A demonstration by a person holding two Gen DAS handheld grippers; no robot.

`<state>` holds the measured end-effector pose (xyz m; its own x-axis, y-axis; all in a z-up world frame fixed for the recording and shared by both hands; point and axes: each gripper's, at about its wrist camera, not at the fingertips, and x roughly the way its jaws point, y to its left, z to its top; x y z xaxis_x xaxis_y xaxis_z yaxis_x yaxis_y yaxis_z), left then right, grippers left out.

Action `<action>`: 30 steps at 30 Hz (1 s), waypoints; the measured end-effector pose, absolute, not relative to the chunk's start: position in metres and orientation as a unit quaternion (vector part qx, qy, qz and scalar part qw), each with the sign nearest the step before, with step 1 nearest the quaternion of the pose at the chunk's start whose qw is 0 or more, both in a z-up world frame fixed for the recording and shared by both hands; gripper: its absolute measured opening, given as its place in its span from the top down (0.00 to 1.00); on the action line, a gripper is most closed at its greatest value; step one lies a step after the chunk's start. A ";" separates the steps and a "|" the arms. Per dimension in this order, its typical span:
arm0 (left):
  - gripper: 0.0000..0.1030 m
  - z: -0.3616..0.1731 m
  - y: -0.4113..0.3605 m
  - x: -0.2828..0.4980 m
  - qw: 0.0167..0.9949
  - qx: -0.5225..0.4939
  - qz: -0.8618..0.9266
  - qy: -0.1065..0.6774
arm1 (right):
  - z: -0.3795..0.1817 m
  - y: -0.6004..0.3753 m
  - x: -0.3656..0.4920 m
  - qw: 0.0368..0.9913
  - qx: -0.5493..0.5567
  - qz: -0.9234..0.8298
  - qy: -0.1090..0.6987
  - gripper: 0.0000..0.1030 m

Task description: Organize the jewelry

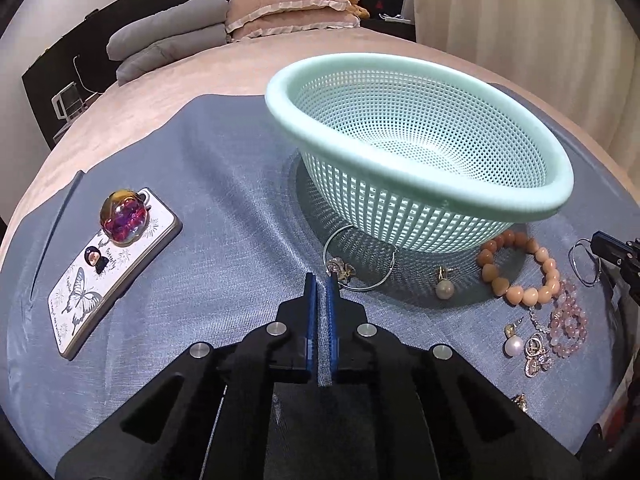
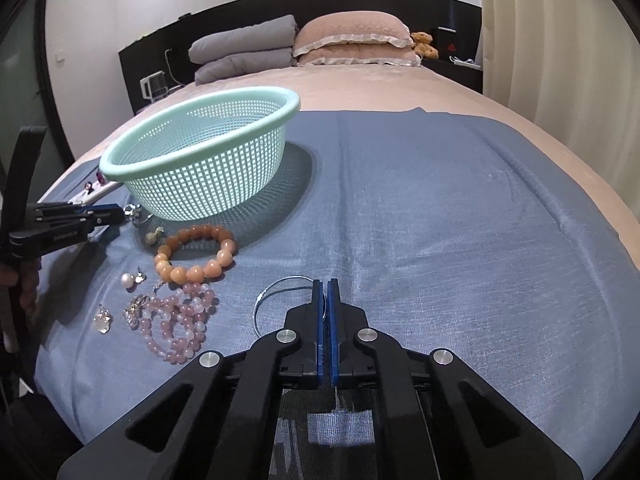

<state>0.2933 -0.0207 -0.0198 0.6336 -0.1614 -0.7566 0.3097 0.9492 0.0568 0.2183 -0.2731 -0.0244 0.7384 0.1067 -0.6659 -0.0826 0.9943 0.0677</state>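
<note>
Landmark: the mint-green perforated plastic basket, round and standing upright on the grey-blue cloth spread over the beige bed; nothing shows inside it.
Left tongs: just in front of the basket, blue pads drawn together and clenched on the near edge of a thin silver wire bangle with a small charm.
Silver bangle with charm: lies flat on the cloth, its far arc touching the basket's base.
Right tongs: well to the front right of the basket, pads closed on the rim of a second thin silver hoop bangle, which curves out to their left over the cloth; whether it is lifted cannot be told.
Orange round-bead bracelet: on the cloth just in front of the basket, to the right of the charm bangle.
Pale pearl drop pendant with gold cap: in front of the basket, between the charm bangle and the orange bracelet.
Pink translucent bead strand: bunched in front of the orange bracelet, further from the basket.
White pearl earring and small gold and crystal charms: beside the pink strand, on the side away from the basket.
Phone in a white butterfly case with a red-gold round grip: well to the left of the basket, flat on the cloth.
Pillows: grey and pink, far behind the basket at the dark headboard.
</note>
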 end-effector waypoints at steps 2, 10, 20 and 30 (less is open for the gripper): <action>0.97 -0.019 -0.022 0.292 0.900 0.096 -0.131 0.405 | -0.021 -0.277 0.217 0.933 0.026 0.054 0.356 0.98; 0.90 -0.014 -0.024 0.286 0.906 0.102 -0.137 0.386 | -0.013 -0.279 0.216 0.936 0.028 0.057 0.347 0.98; 0.74 -0.016 -0.032 0.298 0.903 0.103 -0.148 0.389 | -0.016 -0.281 0.217 0.936 0.031 0.061 0.345 0.98; 0.98 -0.012 -0.025 0.289 0.900 0.070 -0.154 0.401 | -0.008 -0.285 0.214 0.940 0.035 0.058 0.334 0.98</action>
<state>0.2892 -0.0252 -0.0125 0.6315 -0.2219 -0.7430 0.3335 0.9427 0.0020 0.2139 -0.2847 -0.0081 0.7698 0.1313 -0.6246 -0.0851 0.9910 0.1034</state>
